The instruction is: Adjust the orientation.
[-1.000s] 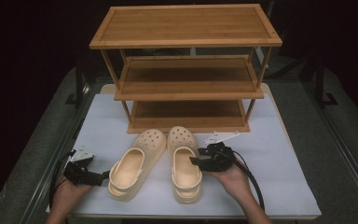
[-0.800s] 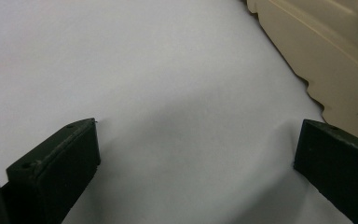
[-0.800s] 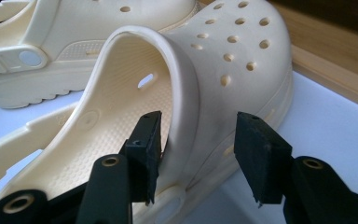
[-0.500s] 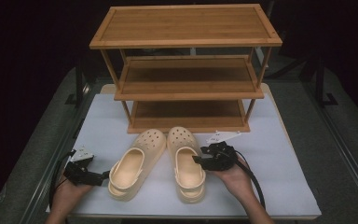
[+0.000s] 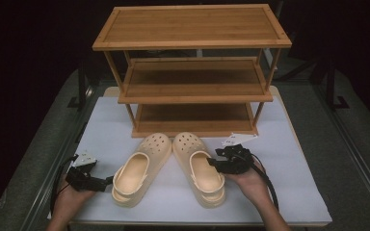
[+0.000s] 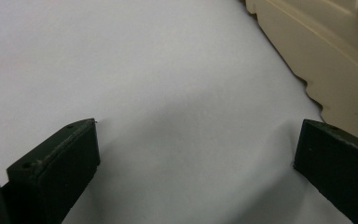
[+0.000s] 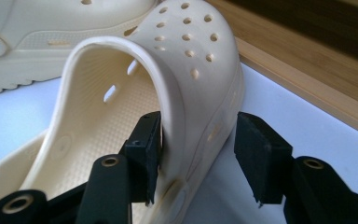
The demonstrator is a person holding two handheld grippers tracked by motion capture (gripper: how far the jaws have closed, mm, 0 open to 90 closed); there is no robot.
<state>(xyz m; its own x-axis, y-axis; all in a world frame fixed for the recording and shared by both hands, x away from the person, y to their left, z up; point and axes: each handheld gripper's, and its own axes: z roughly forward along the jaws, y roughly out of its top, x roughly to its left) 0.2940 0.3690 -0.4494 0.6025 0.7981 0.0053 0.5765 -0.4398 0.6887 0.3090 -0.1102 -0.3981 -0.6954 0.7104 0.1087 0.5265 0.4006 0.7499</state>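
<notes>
Two cream clogs lie toes-forward on the white mat in front of a wooden rack. The right clog [image 5: 200,166] has its side wall between the jaws of my right gripper [image 5: 213,162]. In the right gripper view, one pad of the right gripper [image 7: 198,149] sits inside the right clog [image 7: 196,51] and the other against its outer side, so it is shut on the wall. My left gripper [image 5: 107,181] rests on the mat just left of the left clog [image 5: 137,171]. In the left gripper view, the left gripper [image 6: 196,154] stands wide open over bare mat, with the left clog's sole edge [image 6: 326,51] at the top right.
The three-shelf wooden rack [image 5: 192,86] stands at the back of the white mat [image 5: 289,183], its bottom shelf [image 7: 307,70] just beyond the clogs' toes. The left clog [image 7: 51,32] lies close beside the right one. Dark floor surrounds the table.
My right gripper has edged slightly to the right at the right clog's side. The left gripper and left clog have stayed put.
</notes>
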